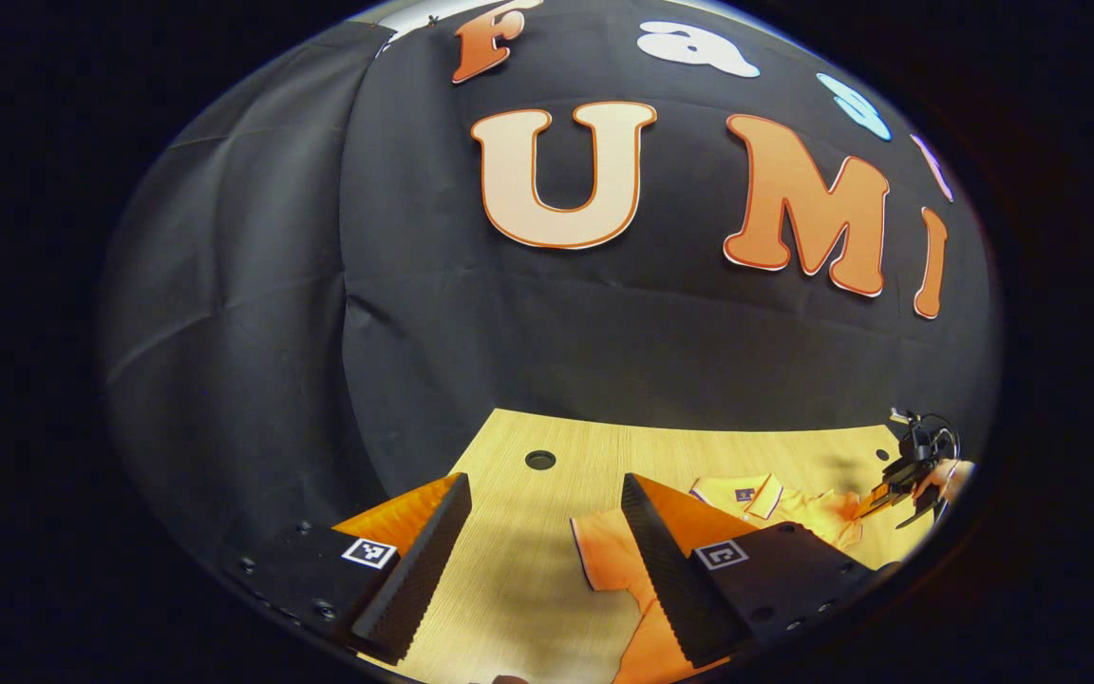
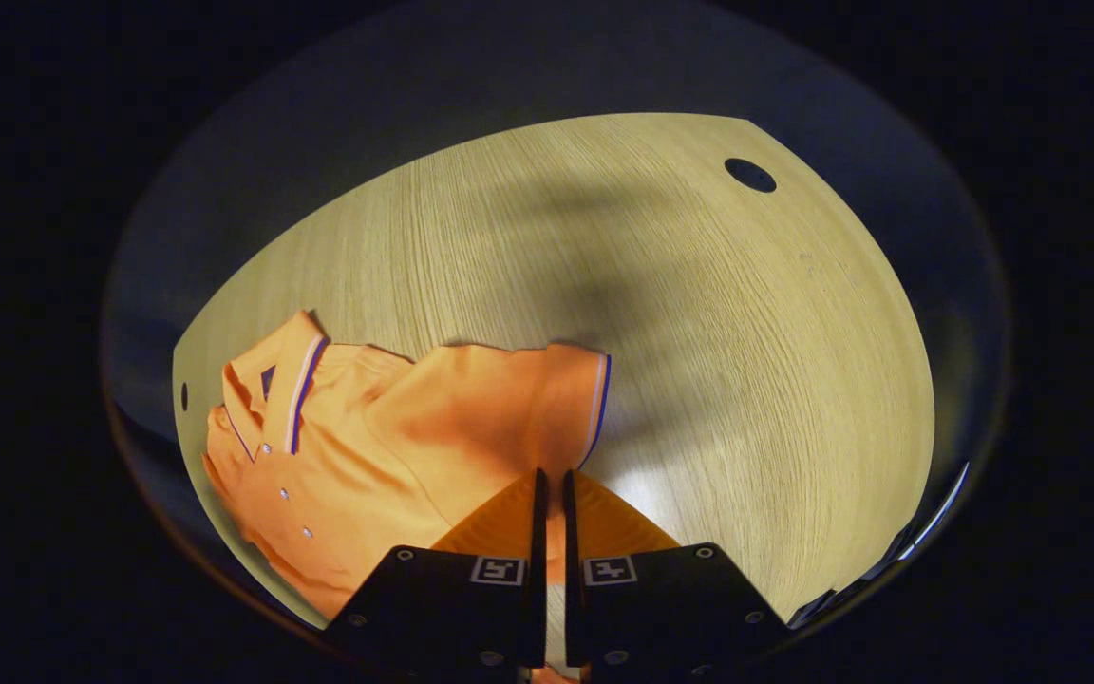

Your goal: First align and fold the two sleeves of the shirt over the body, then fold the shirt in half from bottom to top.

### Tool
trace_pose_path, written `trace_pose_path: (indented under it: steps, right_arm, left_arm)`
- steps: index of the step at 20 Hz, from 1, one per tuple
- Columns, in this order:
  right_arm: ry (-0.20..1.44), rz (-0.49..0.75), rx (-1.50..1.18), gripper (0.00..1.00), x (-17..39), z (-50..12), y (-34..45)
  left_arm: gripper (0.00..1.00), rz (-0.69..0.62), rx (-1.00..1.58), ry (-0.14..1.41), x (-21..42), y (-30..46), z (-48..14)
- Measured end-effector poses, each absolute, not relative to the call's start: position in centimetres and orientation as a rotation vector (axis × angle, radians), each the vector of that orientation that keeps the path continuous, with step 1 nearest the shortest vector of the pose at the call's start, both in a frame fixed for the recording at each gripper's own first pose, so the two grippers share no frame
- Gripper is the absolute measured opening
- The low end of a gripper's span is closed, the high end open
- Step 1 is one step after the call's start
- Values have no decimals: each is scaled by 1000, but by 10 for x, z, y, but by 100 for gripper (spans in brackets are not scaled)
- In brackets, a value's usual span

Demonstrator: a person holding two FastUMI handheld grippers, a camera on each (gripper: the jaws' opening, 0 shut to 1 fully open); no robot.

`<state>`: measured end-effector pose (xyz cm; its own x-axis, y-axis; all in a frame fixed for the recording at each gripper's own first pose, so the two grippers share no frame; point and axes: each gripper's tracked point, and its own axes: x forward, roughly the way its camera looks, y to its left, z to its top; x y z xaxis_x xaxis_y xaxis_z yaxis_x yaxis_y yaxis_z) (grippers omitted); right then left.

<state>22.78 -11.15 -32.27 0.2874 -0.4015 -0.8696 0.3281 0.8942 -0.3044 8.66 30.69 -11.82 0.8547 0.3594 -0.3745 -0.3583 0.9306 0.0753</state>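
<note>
1. In the left gripper view we see the left claw (image 1: 542, 494) spread wide, released, with bare worktop (image 1: 518, 570) between its fingers and nothing held.
2. One finger of that claw stands over the edge of the orange shirt (image 1: 609, 556); we cannot tell whether it touches the cloth.
3. In the right gripper view we see the right claw (image 2: 550, 489) clenched, its fingers nearly together over the shirt (image 2: 386, 446) by the sleeve (image 2: 547, 394). We cannot tell whether any cloth is pinched between them.
4. The shirt lies flat on the worktop (image 2: 699, 361), its collar (image 2: 286, 380) and button placket toward the left of the right gripper view, near the worktop's edge. The striped cuff of the sleeve points out to the bare wood.
5. Beyond the sleeve we have a wide stretch of open worktop, reaching to a round hole (image 2: 749, 175) near the far edge.
6. In the left gripper view the right claw (image 1: 898, 494) shows far off at the shirt's other side, held in a hand (image 1: 948, 478).
</note>
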Motion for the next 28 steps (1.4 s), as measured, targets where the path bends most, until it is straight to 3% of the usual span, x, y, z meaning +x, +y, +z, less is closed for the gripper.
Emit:
trace_pose_path:
  steps: [12,28]
  right_arm:
    - [1071,-331,-249,8,244,-275,-9]
    - [1158,-104,-352,8,243,-351,126]
  left_arm:
    - [98,379,-35,361,81,312,-109]
    - [98,432,-54,372,79,318,-106]
